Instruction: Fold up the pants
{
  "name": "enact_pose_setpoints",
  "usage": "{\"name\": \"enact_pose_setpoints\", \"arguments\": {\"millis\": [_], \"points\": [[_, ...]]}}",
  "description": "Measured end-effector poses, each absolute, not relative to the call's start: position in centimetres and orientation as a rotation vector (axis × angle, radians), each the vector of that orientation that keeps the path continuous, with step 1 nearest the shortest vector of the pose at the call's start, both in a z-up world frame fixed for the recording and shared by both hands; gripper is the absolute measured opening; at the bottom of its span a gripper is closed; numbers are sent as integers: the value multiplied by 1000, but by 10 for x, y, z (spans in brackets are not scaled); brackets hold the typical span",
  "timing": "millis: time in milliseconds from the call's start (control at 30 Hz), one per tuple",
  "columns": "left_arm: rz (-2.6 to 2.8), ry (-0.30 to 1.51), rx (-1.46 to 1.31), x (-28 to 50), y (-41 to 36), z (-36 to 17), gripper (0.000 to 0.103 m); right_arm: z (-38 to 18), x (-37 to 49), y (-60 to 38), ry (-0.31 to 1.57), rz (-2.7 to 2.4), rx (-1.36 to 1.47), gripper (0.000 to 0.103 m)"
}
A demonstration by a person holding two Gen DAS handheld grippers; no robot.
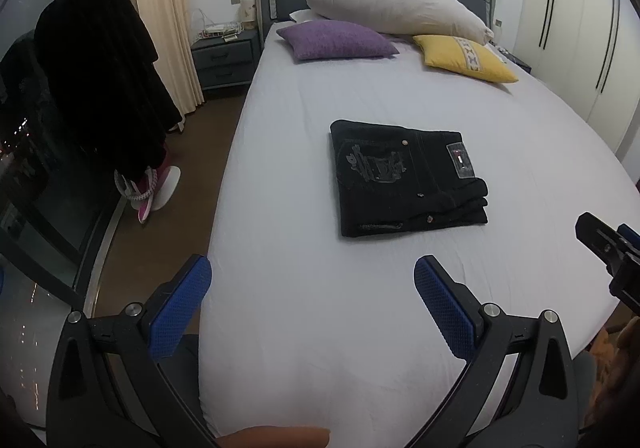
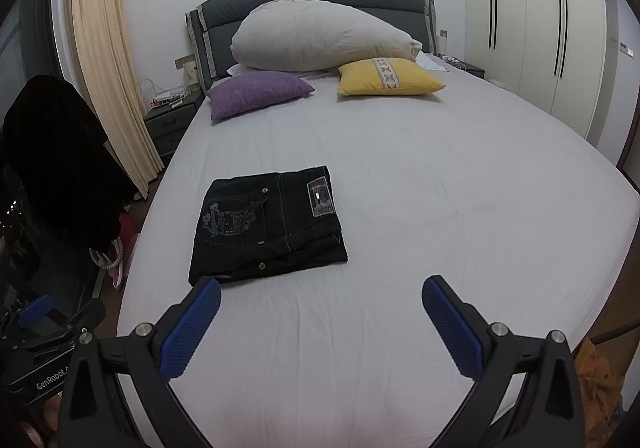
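Black pants [image 1: 404,178] lie folded into a compact square on the white bed sheet [image 1: 320,308], back pocket and label facing up. They also show in the right wrist view [image 2: 266,226]. My left gripper [image 1: 312,280] is open and empty, held above the near part of the bed, short of the pants. My right gripper [image 2: 322,296] is open and empty, just in front of and to the right of the pants. The right gripper's tip shows in the left wrist view [image 1: 608,248], and the left gripper's body shows in the right wrist view [image 2: 52,340].
At the headboard lie a purple cushion [image 1: 336,40], a yellow cushion [image 1: 464,58] and a large white pillow [image 1: 392,4]. A nightstand [image 1: 226,60], cream curtain [image 1: 160,16] and dark hanging clothes [image 1: 100,68] stand left of the bed. Wardrobe doors [image 2: 528,28] are on the right.
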State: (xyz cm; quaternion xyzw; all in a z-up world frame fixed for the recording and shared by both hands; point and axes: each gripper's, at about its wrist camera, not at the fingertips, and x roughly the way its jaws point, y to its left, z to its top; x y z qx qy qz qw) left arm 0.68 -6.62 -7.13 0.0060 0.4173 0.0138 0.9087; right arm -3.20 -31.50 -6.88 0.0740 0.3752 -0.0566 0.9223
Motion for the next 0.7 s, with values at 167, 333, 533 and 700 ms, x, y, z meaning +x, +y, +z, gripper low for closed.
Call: {"name": "enact_pose_setpoints", "arguments": {"millis": [167, 333, 533, 700], "points": [[25, 872, 16, 5, -68, -73, 103, -70, -31, -314, 780, -111, 149, 103], [25, 883, 19, 6, -69, -76, 103, -74, -30, -312, 790, -107, 146, 103], [25, 893, 18, 8, -70, -80, 103, -77, -30, -306, 804, -98, 139, 103], [27, 900, 12, 10, -70, -83, 103, -81, -29, -302, 819, -91, 127, 103]]}}
